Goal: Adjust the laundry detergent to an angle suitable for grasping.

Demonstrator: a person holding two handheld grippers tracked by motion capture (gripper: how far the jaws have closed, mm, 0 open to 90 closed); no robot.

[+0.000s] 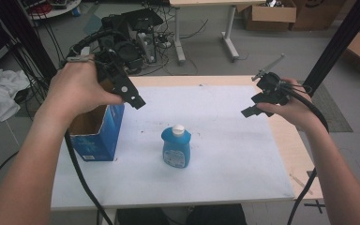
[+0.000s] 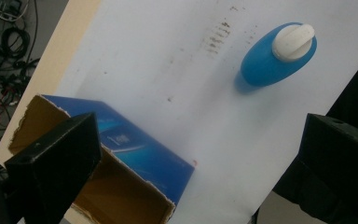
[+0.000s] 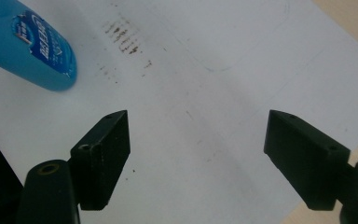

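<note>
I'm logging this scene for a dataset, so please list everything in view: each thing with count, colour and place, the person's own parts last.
bottle: one, blue with white cap, upright mid-table.
box: one, blue, open top, brown inside, at the table's left edge.
white sheet: one, covers most of the tabletop.
table: one, light wood.
cardboard boxes: several, brown, on the floor beyond.
cloth: one, white, floor at left.
cables and equipment: black, floor behind the table.
left gripper: black, open, above the box.
right gripper: black, open, nothing between its jaws, above the table's right side.

left gripper (image 1: pixel 138 102): black, wedge jaws (thick black cable) | right gripper (image 1: pixel 248 111): black, screw-holed jaws
</note>
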